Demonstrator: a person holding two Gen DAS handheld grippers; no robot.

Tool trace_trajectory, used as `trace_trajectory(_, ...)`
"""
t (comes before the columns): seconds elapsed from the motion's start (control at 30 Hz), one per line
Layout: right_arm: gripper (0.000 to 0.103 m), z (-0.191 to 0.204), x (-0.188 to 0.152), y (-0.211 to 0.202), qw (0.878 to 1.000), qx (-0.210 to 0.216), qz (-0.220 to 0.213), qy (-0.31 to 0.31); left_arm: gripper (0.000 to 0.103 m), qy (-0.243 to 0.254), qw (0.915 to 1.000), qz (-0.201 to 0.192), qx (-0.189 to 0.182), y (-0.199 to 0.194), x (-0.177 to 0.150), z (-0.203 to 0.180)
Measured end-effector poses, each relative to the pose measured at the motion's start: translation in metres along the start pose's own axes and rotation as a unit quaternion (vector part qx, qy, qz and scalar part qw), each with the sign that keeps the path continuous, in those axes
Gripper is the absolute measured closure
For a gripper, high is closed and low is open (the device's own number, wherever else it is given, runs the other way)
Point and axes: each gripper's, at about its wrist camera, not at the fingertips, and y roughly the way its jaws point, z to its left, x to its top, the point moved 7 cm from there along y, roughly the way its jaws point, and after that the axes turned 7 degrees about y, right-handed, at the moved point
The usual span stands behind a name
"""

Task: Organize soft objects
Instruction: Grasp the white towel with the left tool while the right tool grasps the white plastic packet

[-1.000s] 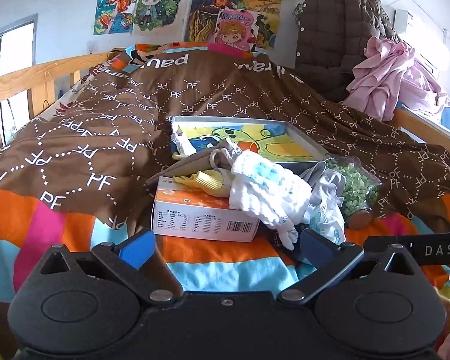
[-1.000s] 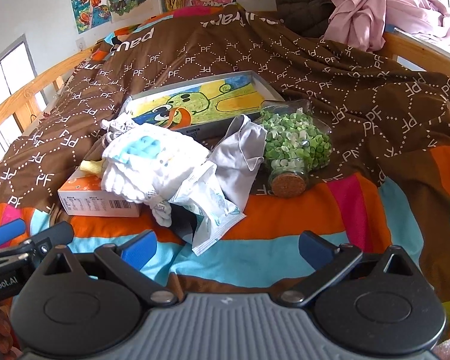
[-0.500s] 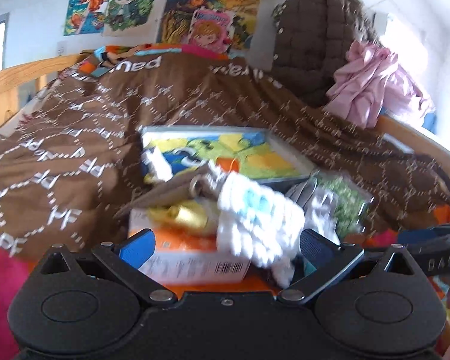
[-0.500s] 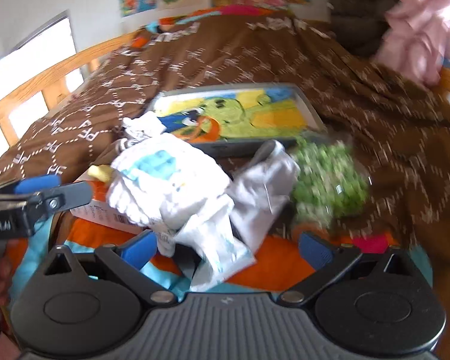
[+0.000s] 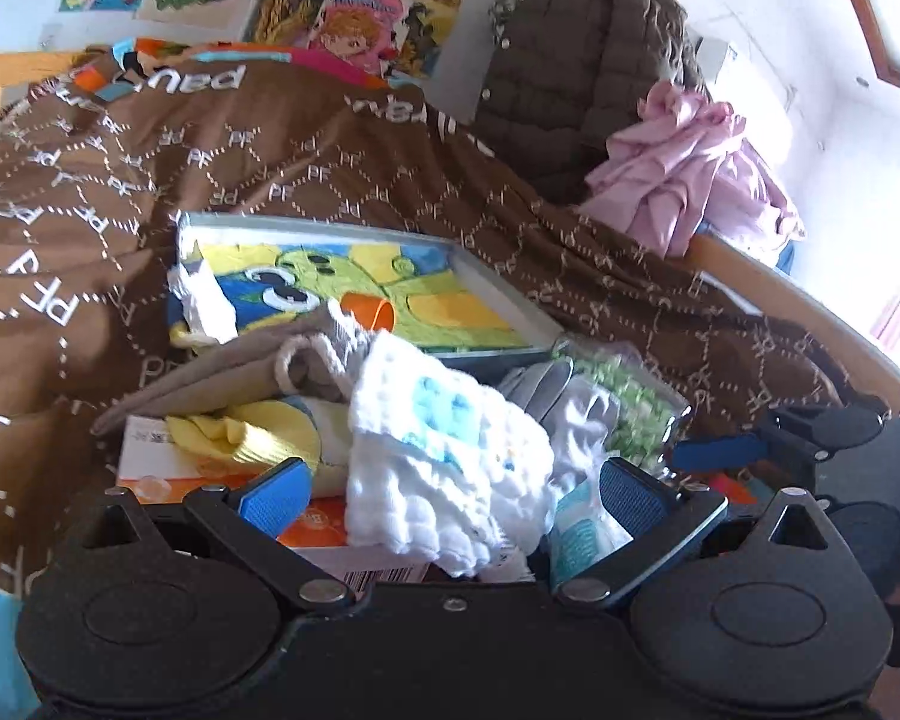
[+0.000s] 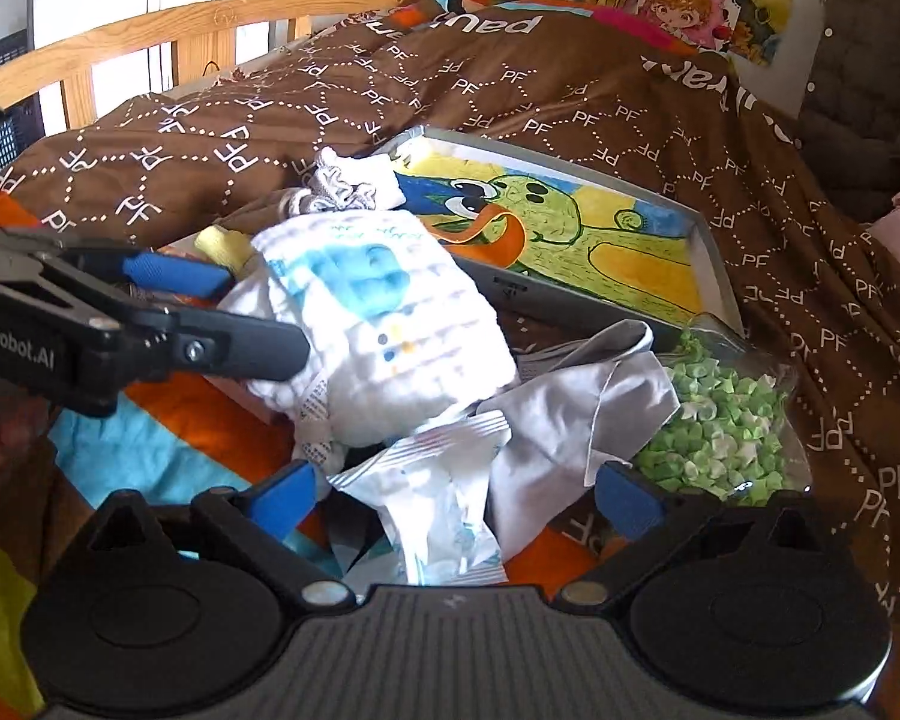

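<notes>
Between open jaws, puffy white blue-printed cloth (image 5: 444,450).

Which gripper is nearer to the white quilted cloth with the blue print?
Left. The left gripper is open with the white quilted cloth between its fingers, one finger alongside it in the right view. The right gripper is open, nearer the plastic packet, short of the cloth.

Both wrist views sit low over the bed, close to the white quilted cloth (image 5: 444,450), and face the poster wall. The left view looks from the cloth's near-left side; the right view from its near-right. Both share the cloth, the picture tray (image 6: 705,252) behind it and the brown quilt (image 5: 342,150).
</notes>
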Motion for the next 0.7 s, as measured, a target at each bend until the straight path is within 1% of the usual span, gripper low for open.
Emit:
trace_trajectory(0.07,0.003,-0.001,0.0,0.001,1.0,0.009,0.006,0.01,0.001,-0.015,0.9998,0.008,-0.007,0.004,-0.004,0.003)
trace_trajectory(0.13,0.005,0.0,-0.002,0.004,1.0,0.013,0.015,0.014,0.001,-0.023,0.9996,0.001,-0.019,0.005,-0.005,0.002)
trace_trajectory(0.3,0.011,-0.001,-0.009,0.013,0.999,0.015,0.042,0.022,0.001,-0.058,0.9965,0.002,-0.06,0.007,-0.005,-0.001)
trace_trajectory(0.43,0.018,0.0,-0.011,0.017,0.998,0.017,0.052,0.026,0.002,-0.084,0.9936,0.0,-0.075,0.015,-0.003,0.001)
trace_trajectory(0.5,0.023,0.0,-0.011,0.017,0.998,0.018,0.051,0.03,0.003,-0.092,0.9929,-0.006,-0.075,0.018,-0.001,0.003)
trace_trajectory(0.57,0.028,-0.002,-0.009,0.017,0.998,0.018,0.049,0.038,0.006,-0.09,0.9931,-0.009,-0.075,0.02,0.002,0.002)
trace_trajectory(0.63,0.037,-0.004,-0.008,0.016,0.998,0.018,0.048,0.048,0.013,-0.085,0.9936,-0.008,-0.075,0.022,0.003,0.0)
trace_trajectory(0.67,0.043,-0.006,-0.007,0.017,0.997,0.019,0.048,0.054,0.017,-0.081,0.9939,-0.007,-0.075,0.024,0.003,-0.002)
trace_trajectory(0.7,0.047,-0.007,-0.007,0.017,0.997,0.019,0.048,0.059,0.026,-0.078,0.994,-0.007,-0.076,0.025,0.003,-0.003)
